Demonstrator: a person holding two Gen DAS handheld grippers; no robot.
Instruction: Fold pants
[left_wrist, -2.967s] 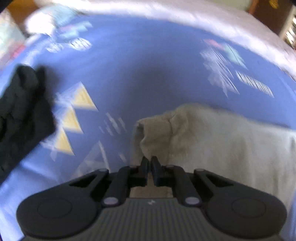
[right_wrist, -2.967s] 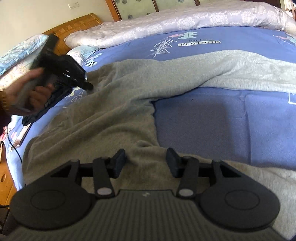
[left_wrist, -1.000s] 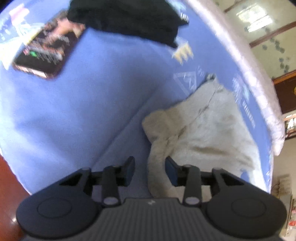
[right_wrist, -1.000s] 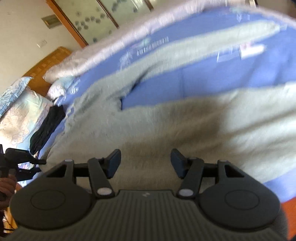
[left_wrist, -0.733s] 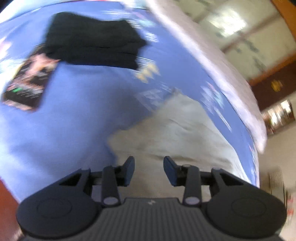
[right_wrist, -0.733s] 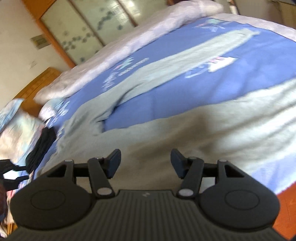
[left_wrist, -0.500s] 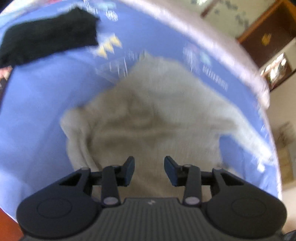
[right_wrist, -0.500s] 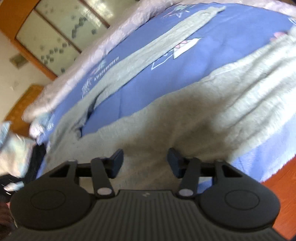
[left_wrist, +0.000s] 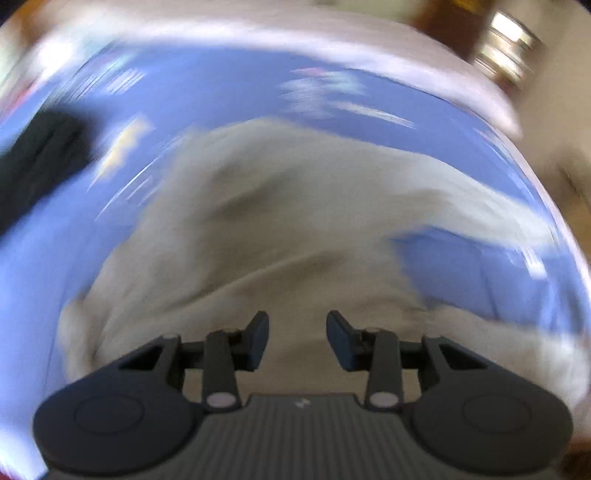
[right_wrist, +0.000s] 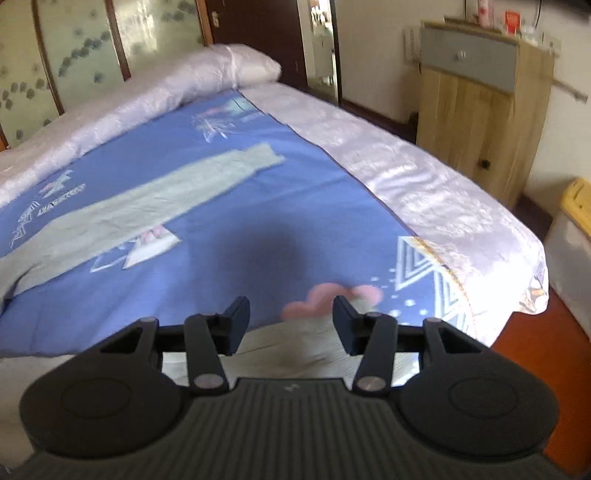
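The soft, fleecy grey pants (left_wrist: 280, 229) lie spread on the blue printed bed sheet (right_wrist: 295, 206), one long leg (right_wrist: 155, 199) reaching toward the far corner by the glossy white quilt (right_wrist: 424, 184). The left gripper (left_wrist: 297, 334), jaws apart and empty, now hovers over the wrinkled seat instead of the waistband corner. The right gripper (right_wrist: 290, 321), jaws apart and just narrowing with nothing between them, has swung to the near leg's hem by the bed's foot edge.

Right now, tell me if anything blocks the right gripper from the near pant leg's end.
Nothing visible does. The right gripper, jaws open and empty, hangs just above the near leg's end of the grey pants; only bare blue bedspread lies around it.
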